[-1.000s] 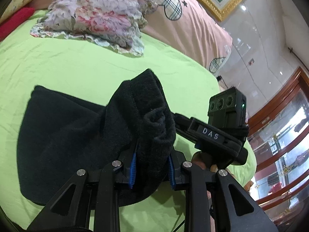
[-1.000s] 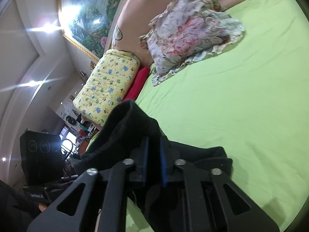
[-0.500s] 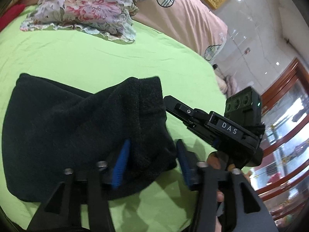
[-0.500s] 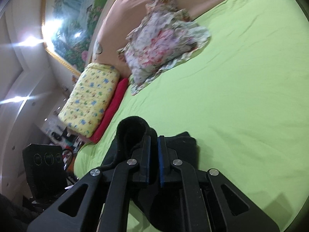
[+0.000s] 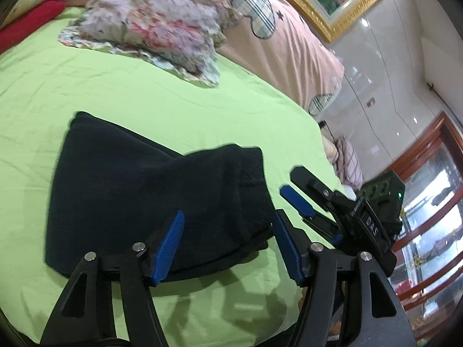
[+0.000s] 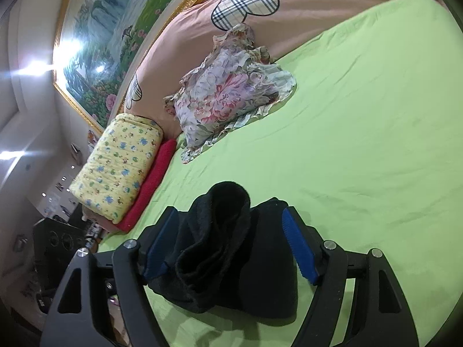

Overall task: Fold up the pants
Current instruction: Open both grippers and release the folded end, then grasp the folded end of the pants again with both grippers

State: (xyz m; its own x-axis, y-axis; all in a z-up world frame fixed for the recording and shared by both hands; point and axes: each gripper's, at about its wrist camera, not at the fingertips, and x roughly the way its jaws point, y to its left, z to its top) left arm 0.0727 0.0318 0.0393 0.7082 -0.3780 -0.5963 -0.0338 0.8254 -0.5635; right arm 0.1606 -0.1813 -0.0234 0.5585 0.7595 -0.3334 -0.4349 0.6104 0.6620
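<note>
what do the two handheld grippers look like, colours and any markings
Both are black, with triangular cut-out linkage arms joined by silver pivot bolts and ribbed blue finger pads. Left gripper; right gripper. In the left wrist view, the right gripper's body carries white "DAS" lettering and a dark camera block with a green light.

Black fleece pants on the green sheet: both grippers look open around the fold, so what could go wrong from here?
1. The black fleece pants bulge up at the right gripper, whose jaws have just been opening; that thick end may spring open.
2. Fabric lies between the blue pads of the left gripper, also just opened, so pulling back could snag and drag the fold.
3. The bundle sits near the green sheet edge.
</note>
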